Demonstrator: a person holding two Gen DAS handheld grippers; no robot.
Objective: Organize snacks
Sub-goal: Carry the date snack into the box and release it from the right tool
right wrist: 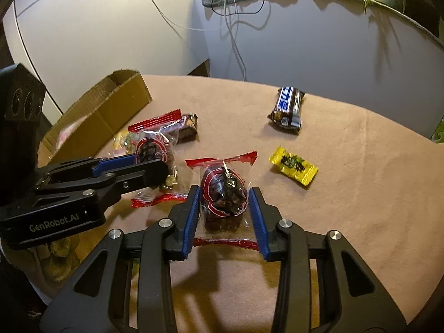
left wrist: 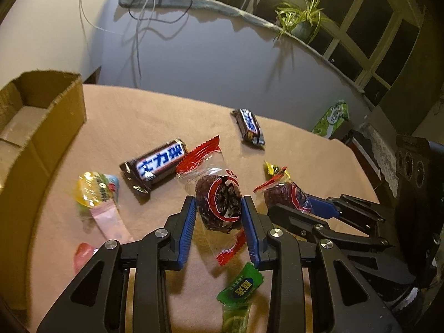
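My left gripper (left wrist: pixel 219 208) is shut on a dark red wrapped cake (left wrist: pixel 217 202), its blue pads pressing both sides. My right gripper (right wrist: pixel 224 202) straddles a second dark red wrapped cake (right wrist: pixel 224 194); its pads stand at the wrapper's sides with small gaps. The right gripper also shows in the left wrist view (left wrist: pixel 308 205) around that cake (left wrist: pixel 283 194). Two Snickers bars (left wrist: pixel 155 166) (left wrist: pixel 251 127), a jelly cup (left wrist: pixel 93 191), a green candy (left wrist: pixel 241 285) and a yellow candy (right wrist: pixel 294 165) lie on the tan cloth. An open cardboard box (left wrist: pixel 41 116) stands at the left.
A pink candy (left wrist: pixel 82 258) lies by my left gripper's base. Behind the table (left wrist: pixel 138 111) is a grey wall with hanging cables (left wrist: pixel 138 27) and a ledge with a potted plant (left wrist: pixel 302 19). A green box (left wrist: pixel 333 119) stands beyond the right edge.
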